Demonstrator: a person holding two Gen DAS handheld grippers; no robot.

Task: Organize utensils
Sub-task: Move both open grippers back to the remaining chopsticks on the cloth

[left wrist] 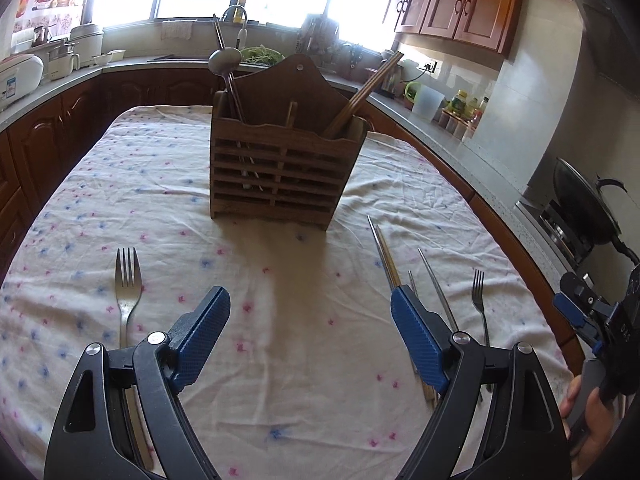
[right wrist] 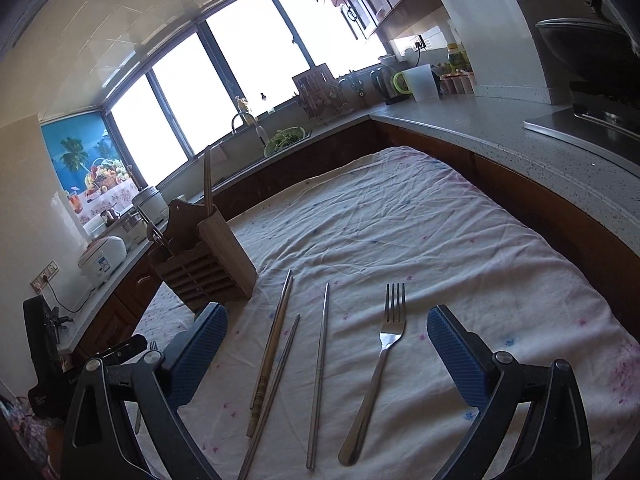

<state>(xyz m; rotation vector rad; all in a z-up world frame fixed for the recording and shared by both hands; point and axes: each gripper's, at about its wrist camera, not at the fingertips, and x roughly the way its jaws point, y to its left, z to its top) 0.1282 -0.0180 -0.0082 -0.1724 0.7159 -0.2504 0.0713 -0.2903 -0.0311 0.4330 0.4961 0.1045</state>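
A slatted wooden utensil holder (left wrist: pixel 280 168) stands upright mid-table, with a metal ladle (left wrist: pixel 224 60) in its left compartment and wooden chopsticks (left wrist: pixel 368 92) in its right. My left gripper (left wrist: pixel 310 296) hovers open in front of it with nothing between its fingers. A large fork (left wrist: pixel 127 292) lies just to its left. My right gripper (right wrist: pixel 326 312) is open above the cloth. A fork (right wrist: pixel 384 360) and a single metal chopstick (right wrist: pixel 322 360) lie between its fingers, and two more chopsticks (right wrist: pixel 276 340) lie further left. The holder (right wrist: pixel 204 268) is to the far left.
A floral tablecloth (left wrist: pixel 300 360) covers the table. Dark wooden counters wrap around three sides. A wok (left wrist: pixel 588 208) sits on the stove at right, a rice cooker (left wrist: pixel 16 76) at far left. A hand (left wrist: pixel 588 412) shows at the right edge.
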